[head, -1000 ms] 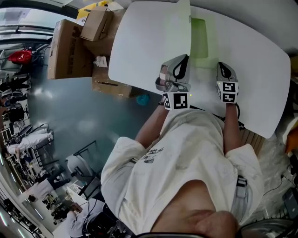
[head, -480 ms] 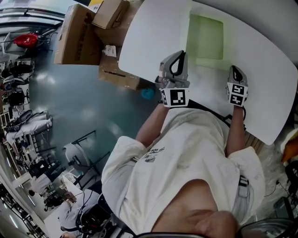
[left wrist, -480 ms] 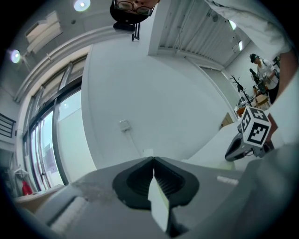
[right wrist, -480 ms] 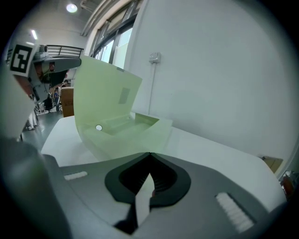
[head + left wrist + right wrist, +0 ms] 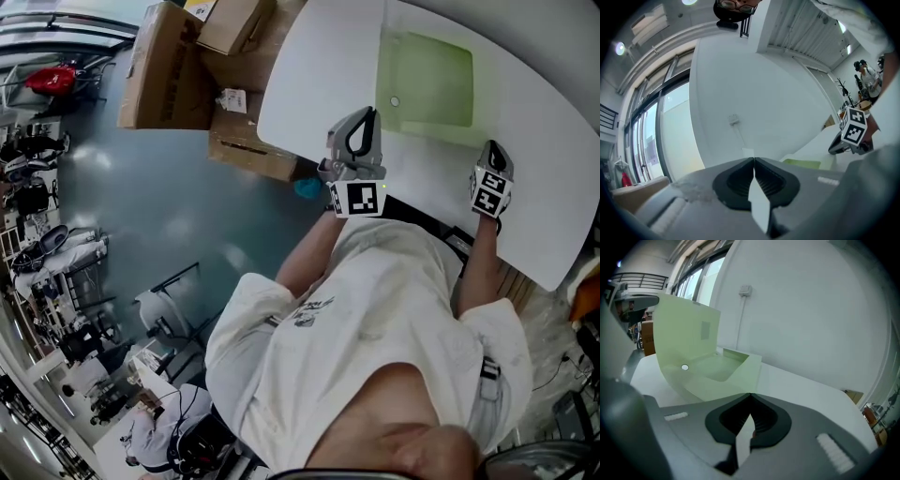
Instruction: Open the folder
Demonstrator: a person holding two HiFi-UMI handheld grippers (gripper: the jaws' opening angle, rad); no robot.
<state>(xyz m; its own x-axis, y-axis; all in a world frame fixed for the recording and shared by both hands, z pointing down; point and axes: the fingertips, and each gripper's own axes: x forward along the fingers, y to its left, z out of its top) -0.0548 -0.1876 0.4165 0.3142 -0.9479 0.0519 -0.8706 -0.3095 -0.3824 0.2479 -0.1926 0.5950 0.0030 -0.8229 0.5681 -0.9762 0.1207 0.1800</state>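
Note:
A pale green folder [image 5: 427, 84] lies on the white table [image 5: 309, 75]. In the right gripper view its cover [image 5: 686, 341] stands up in a curve over the base [image 5: 726, 369], with a round snap [image 5: 684, 367] showing inside. My left gripper [image 5: 364, 120] is shut on nothing; it sits near the table's front edge, left of the folder and apart from it. My right gripper [image 5: 492, 148] is also shut and empty, near the front edge, on the near side of the folder's right corner. The left gripper view catches the right gripper [image 5: 853, 133] and a strip of the folder [image 5: 801, 163].
Cardboard boxes [image 5: 173, 66] stand on the floor left of the table. A blue object [image 5: 307, 188] lies below the table's edge by my left gripper. The table's right end [image 5: 562, 244] ends near my right arm. A white wall [image 5: 811, 310] rises behind the table.
The left gripper has drawn away to the left, widening the gap to the right gripper. The folder shows far more of its green inside than a second ago.

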